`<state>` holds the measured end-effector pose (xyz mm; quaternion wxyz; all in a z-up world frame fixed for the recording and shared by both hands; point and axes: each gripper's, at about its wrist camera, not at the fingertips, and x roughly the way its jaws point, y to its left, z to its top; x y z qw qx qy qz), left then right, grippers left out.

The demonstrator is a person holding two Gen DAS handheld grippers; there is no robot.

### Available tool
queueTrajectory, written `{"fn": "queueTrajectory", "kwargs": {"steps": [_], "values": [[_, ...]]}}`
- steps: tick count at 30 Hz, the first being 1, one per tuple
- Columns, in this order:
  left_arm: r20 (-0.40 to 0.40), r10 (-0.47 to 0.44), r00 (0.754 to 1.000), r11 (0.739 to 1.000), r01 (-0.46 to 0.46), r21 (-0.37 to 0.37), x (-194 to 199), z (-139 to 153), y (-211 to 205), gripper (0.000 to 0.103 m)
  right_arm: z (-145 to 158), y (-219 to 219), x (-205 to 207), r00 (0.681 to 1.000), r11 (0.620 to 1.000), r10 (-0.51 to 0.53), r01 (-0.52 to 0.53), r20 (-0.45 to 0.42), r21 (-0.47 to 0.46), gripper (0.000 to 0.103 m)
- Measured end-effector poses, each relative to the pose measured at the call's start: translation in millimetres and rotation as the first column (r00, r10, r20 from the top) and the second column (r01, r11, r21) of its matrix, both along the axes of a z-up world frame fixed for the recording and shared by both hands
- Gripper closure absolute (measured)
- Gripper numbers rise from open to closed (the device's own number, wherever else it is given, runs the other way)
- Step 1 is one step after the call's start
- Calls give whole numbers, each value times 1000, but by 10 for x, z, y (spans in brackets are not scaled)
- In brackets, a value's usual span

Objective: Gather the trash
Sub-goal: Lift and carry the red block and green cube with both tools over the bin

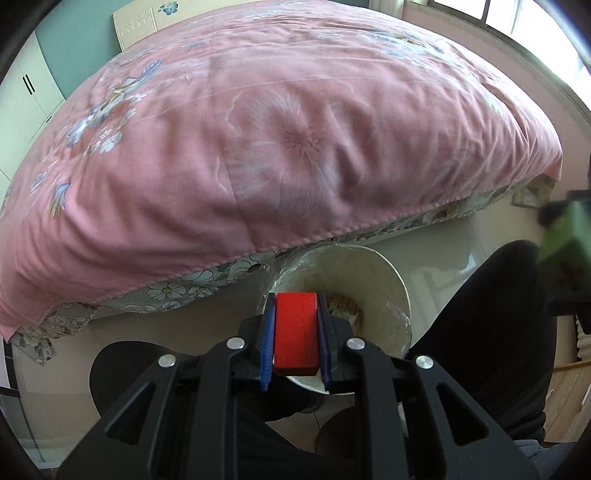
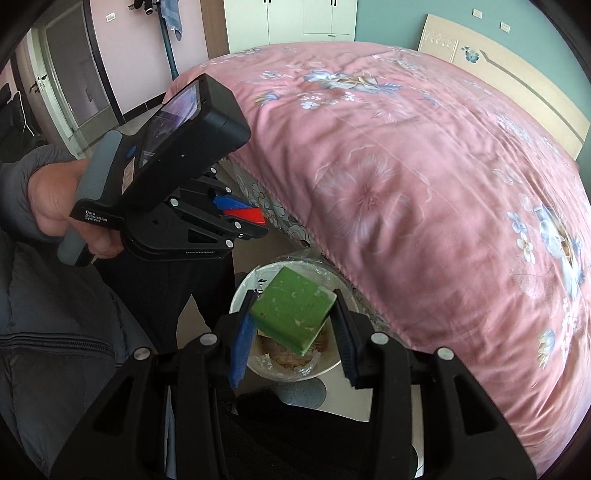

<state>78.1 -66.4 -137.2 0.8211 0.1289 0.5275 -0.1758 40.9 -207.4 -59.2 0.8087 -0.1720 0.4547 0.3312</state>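
My left gripper [image 1: 295,306] is shut on a red block [image 1: 295,332] and holds it over the white trash bin [image 1: 391,280], which stands on the floor beside the bed and has a plastic liner and paper scraps inside. The left gripper and red block [image 2: 247,214] also show in the right wrist view, up left of the bin [image 2: 240,295]. My right gripper [image 2: 295,310] is shut on a green block [image 2: 291,310], tilted, right above the bin's opening. The green block [image 1: 569,236] appears blurred at the right edge of the left wrist view.
A bed with a pink floral quilt [image 1: 258,129] fills the space behind the bin; its edge overhangs near the bin rim. My dark-trousered legs [image 1: 491,317] flank the bin. A white wardrobe [image 2: 291,18] and a doorway [image 2: 62,88] lie beyond.
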Motion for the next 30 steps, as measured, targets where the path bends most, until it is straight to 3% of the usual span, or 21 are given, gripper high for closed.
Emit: {"fn": "queueTrajectory", "kwargs": {"steps": [14,22,30], "values": [[-74,-9,997,1000,9,5,-71,-344,-53,81,-370,126,4,996,1000,9,-7,-86,21,62],[-147,-10,989,1000,11,11,30,-612,-45,81,-790,217,157,985,1000,-1,5,-171,22,62],[-229,-85,970,996,91,16,117,-908,-126,81,-1182,307,413,969,999,-23,34,-246,37,62]]}}
